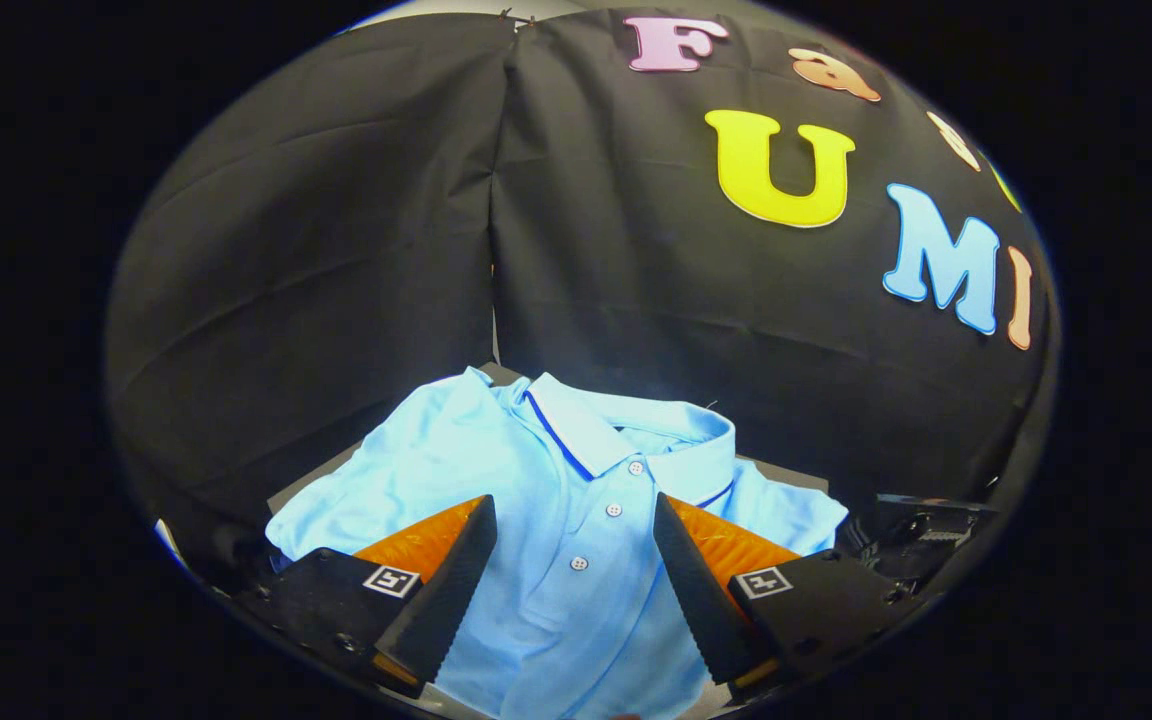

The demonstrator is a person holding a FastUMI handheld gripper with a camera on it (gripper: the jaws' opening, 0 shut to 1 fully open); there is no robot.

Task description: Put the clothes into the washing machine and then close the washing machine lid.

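On the left, the sleeve side of the light blue polo shirt [576, 520] runs out past your left finger [441, 585] and reaches close to the edge of the dark surface [311, 478] it lies on. If you lift from the middle, that side will likely trail and may drag or snag as you carry it.

In the centre, your claw [571, 585] is released, its jaws spread wide with the buttoned placket lying between them and nothing gripped. The shirt lies flat, front up, collar pointing away from you toward the black cloth wall [336, 220]. The risk here is a shallow bite: flat cloth gives the toothed pads little to catch, so closing without pressing down may pinch only the top layer, or slip off altogether. Closing on a button could also let the fabric twist free, in my judgement.

On the right, the right finger [696, 590] sits over the shirt's other half, and a black piece of hardware [926, 535] stands just beyond that side of the garment; I cannot tell what it is. Loose cloth swinging that way could catch on it.

I cannot judge from here where the washing machine stands, so plan your carry path before you lift. Both task steps are not yet done.
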